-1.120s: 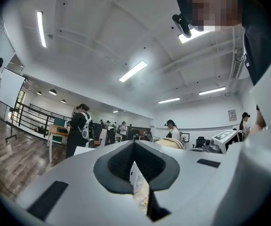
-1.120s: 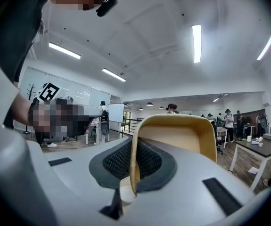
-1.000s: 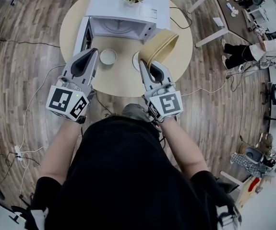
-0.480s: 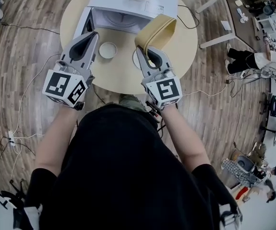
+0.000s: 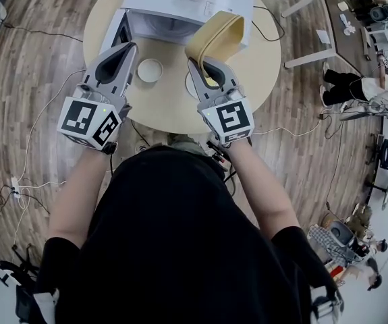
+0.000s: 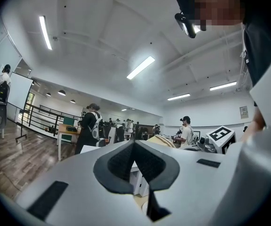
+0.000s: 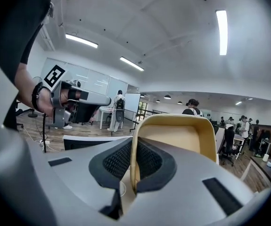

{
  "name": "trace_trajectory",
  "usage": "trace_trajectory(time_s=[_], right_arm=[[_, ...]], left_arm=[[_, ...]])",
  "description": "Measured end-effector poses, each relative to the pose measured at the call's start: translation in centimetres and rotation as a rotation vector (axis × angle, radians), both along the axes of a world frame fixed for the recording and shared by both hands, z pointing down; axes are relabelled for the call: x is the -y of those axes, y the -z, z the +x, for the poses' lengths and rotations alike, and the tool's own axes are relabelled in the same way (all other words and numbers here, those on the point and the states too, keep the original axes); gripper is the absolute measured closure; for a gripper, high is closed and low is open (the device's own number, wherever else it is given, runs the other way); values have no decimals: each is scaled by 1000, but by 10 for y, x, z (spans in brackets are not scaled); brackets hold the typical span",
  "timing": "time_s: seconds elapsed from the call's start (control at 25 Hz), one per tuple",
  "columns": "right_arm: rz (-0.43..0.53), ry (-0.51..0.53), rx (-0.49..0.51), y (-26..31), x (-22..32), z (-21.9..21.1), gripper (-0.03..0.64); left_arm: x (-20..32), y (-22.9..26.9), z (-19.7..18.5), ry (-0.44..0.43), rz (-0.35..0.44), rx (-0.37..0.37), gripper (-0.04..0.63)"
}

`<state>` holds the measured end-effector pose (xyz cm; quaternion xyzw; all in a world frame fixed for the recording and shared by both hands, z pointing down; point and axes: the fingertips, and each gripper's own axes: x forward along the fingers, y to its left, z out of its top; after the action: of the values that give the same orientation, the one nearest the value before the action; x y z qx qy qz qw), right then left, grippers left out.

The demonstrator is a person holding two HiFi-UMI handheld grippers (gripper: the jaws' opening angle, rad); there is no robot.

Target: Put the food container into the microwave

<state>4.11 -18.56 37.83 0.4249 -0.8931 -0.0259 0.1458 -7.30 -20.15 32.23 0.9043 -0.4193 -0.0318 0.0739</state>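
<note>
Both arms reach forward side by side. The left gripper (image 5: 129, 48) holds its fingers (image 6: 119, 161) pressed together, nothing between them, while the right gripper (image 5: 204, 66) fingers clamp the food container (image 5: 215, 38) wall.

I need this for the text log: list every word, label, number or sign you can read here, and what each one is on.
No readable text in any view.
Cubes on the left gripper and right gripper: black-and-white square patterns, no letters.
Framed sign in the left gripper view: too small to read.
Microwave and food container: no print that can be made out.
</note>
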Motion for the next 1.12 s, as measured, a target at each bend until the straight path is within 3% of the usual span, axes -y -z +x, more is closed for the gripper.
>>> trace_trajectory(time_s=[0.8, 1.12], right_arm=[[-164, 203, -190, -57, 30, -27, 592], [-174, 311, -304, -82, 26, -45, 592]], left_arm=[[28, -30, -18, 92, -74, -11, 577], [41, -33, -22, 115, -80, -13, 577]])
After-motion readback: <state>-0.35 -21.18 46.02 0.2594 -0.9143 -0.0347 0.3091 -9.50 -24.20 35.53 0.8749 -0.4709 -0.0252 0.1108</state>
